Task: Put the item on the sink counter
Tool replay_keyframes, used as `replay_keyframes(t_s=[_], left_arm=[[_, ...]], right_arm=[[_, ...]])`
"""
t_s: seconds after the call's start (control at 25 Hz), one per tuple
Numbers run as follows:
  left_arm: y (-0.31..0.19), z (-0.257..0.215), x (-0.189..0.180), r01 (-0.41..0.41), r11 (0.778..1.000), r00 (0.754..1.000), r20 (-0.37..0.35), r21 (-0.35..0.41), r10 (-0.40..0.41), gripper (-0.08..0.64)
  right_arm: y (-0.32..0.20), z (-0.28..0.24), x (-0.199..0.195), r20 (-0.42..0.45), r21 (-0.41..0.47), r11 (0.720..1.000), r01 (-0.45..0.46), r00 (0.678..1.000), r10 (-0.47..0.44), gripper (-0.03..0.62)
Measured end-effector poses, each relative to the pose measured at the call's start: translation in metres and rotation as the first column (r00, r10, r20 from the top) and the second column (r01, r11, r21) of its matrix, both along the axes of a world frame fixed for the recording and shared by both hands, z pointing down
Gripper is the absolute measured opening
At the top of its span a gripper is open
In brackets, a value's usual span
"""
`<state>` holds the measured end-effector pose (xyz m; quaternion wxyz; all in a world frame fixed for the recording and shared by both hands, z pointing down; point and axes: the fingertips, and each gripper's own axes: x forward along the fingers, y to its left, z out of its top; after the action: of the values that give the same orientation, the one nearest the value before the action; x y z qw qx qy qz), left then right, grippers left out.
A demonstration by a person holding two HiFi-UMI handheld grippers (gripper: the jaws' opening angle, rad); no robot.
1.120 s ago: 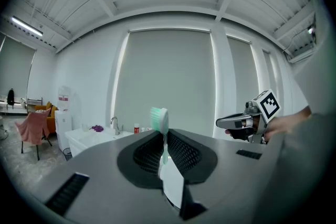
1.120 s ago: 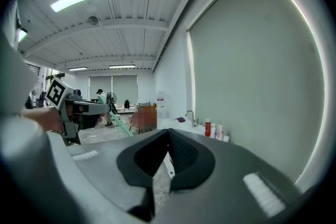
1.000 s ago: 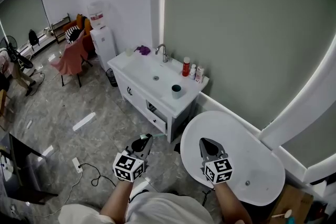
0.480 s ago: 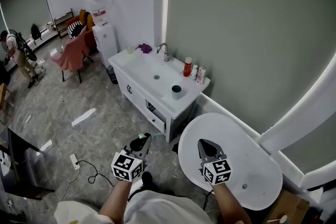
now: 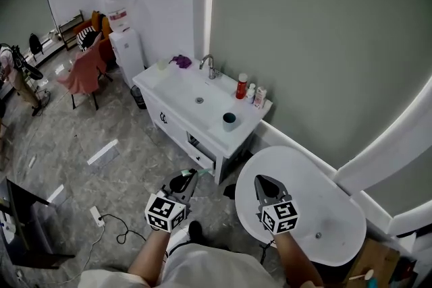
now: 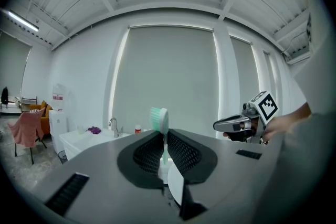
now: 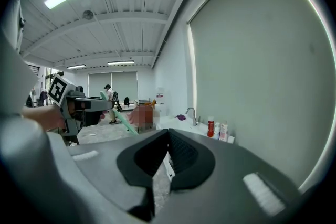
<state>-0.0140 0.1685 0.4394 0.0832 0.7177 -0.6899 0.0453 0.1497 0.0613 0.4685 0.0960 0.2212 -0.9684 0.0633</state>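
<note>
— Now, the left gripper (image 5: pixel 185 180): clamped on anything?
— Pinching a green toothbrush (image 6: pixel 160 122) by its thin handle, with the bristle head poking up just past the tips.
— And the right gripper (image 5: pixel 262 181)?
— Pressed together, with nothing between. Held over the near edge of the round white table (image 5: pixel 324 212).
— Where, then, against the sink counter (image 5: pixel 169 85)?
— Well apart from it, out over the grey floor (image 5: pixel 101 138), below and in front of the cabinet (image 5: pixel 182 135). Not touching the counter at all.
— Anything up there already?
— Faucet (image 5: pixel 208 65) at the back, red bottle (image 5: pixel 239 85) and small white bottles (image 5: pixel 255 94) against the wall, dark cup (image 5: pixel 229 119) near the front right corner, something purple (image 5: pixel 181 61) at the far end.
— From the right gripper view?
— Left gripper off to the side in a hand (image 7: pixel 47 115), with the green handle slanting out of it toward the middle of the view.
</note>
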Motion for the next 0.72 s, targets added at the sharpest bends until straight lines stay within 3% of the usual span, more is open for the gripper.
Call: replay_keyframes(t_s=[0.72], left_arm=[[-0.063, 0.012, -0.108, -0.15, 0.989, 0.988, -0.033, -0.003, 0.15, 0.029]], right_arm=[[-0.041, 0.009, -0.102, -0.046, -0.012, 0.989, -0.148, 0.988, 0.148, 0.011]])
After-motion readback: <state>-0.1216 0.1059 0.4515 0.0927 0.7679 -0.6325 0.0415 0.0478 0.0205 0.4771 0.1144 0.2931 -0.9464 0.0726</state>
